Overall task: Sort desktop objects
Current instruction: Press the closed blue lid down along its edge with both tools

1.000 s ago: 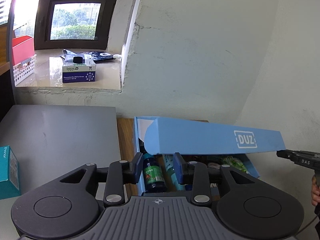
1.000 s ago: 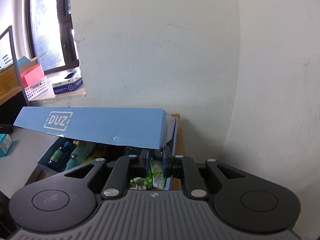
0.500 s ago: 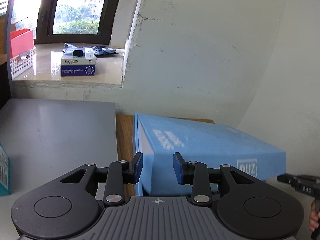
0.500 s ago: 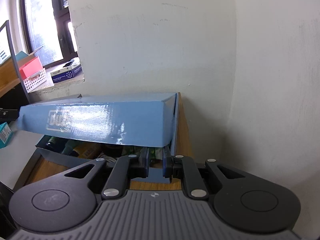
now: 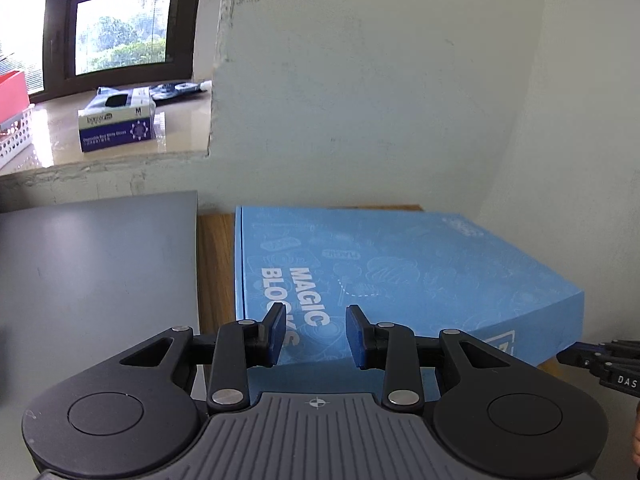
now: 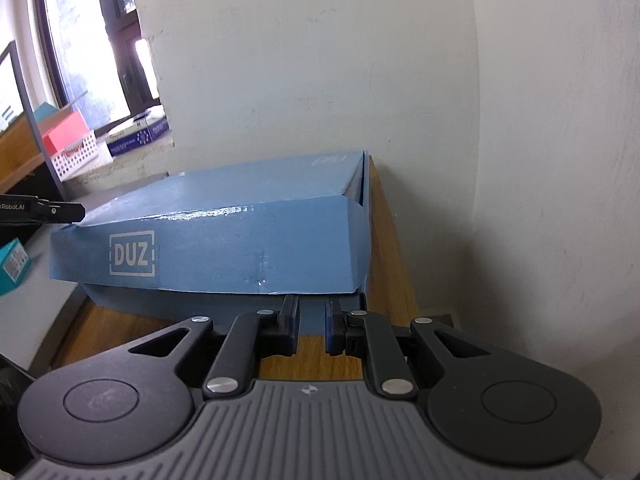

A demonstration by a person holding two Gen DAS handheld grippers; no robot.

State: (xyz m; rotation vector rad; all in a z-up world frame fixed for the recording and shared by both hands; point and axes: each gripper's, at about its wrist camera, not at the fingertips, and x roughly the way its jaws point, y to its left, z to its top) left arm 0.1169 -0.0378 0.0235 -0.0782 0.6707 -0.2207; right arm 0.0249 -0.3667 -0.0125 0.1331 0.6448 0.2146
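A blue cardboard box (image 5: 400, 272) printed "MAGIC BLOCKS" lies on a wooden tabletop (image 5: 216, 264) with its lid down, so its contents are hidden. In the right wrist view the lid's front flap (image 6: 240, 240), marked "DUZ", hangs over the box base (image 6: 180, 304). My left gripper (image 5: 316, 332) hovers over the lid's near left corner, open with nothing between its fingers. My right gripper (image 6: 312, 320) is shut and empty, its tips just under the lower edge of the front flap. Each gripper shows at the edge of the other's view.
A grey desk surface (image 5: 100, 260) adjoins the wooden top on the left. A glove box (image 5: 116, 128) sits on the window sill beside a white basket (image 6: 72, 156) holding a red box. A teal box (image 6: 14, 266) lies on the grey surface. White walls stand close behind and to the right.
The blue lid has swung down from raised to lying over the box, covering the bottles and packets inside. Both grippers have sunk with it.
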